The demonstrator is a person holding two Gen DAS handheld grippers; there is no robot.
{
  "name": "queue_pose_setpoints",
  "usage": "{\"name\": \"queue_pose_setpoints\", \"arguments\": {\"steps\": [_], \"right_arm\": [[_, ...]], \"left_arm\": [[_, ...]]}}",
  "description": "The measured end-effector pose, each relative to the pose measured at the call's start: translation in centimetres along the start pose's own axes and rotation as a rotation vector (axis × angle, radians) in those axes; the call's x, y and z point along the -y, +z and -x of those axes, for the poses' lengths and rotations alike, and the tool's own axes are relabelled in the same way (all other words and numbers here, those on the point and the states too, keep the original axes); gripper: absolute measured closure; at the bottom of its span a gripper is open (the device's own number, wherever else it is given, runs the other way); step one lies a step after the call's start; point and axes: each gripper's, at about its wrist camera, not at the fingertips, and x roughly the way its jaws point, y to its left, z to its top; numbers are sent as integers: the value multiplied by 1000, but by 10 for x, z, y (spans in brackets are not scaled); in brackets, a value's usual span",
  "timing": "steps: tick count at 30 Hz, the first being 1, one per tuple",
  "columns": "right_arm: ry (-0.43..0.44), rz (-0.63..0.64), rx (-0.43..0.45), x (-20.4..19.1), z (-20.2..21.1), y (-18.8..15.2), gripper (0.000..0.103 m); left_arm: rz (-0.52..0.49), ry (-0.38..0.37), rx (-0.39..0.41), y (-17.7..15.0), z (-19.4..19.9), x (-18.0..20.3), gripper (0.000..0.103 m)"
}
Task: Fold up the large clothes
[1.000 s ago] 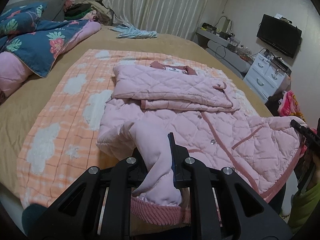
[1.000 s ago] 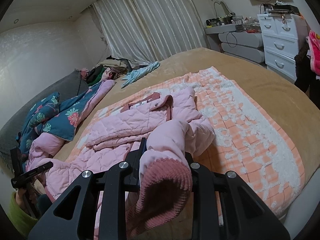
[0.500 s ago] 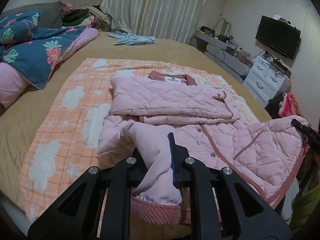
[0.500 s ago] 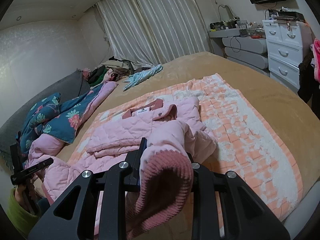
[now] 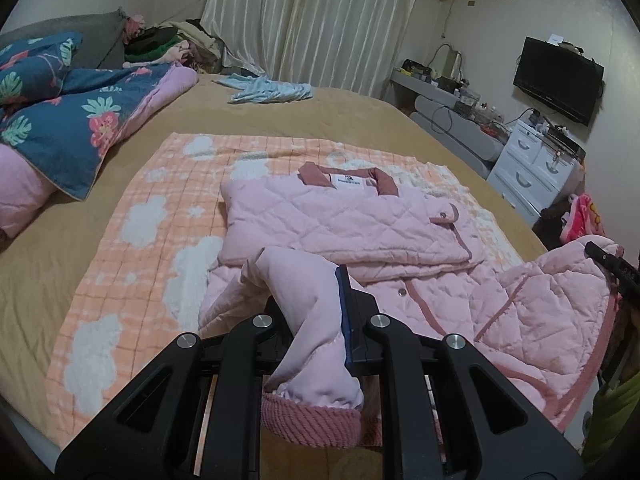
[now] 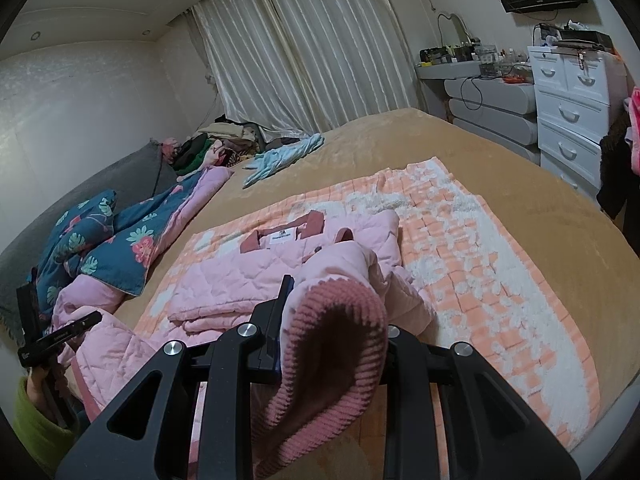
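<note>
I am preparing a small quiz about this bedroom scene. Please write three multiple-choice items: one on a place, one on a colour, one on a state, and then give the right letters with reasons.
1. Where does the pink quilted jacket lie?
A. on the orange-and-white blanket
B. on the white dresser
C. on the floor

2. What colour is the garment near the curtains?
A. black
B. light blue
C. yellow

3. What is the state of the left gripper?
A. open and empty
B. shut on a pink sleeve
C. shut on a pillow

Answers: 1 A, the blanket shows around the jacket. 2 B, it is pale blue. 3 B, sleeve fabric is pinched between its fingers.
</note>
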Motion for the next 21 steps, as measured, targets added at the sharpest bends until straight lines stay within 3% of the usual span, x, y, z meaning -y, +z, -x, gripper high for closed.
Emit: {"name": "queue_pose_setpoints", "arguments": {"steps": [21], "right_arm": [[-39, -51, -25, 17, -70, 55, 80]], "left_arm": [[16, 95, -9, 41, -52, -24, 95]]}}
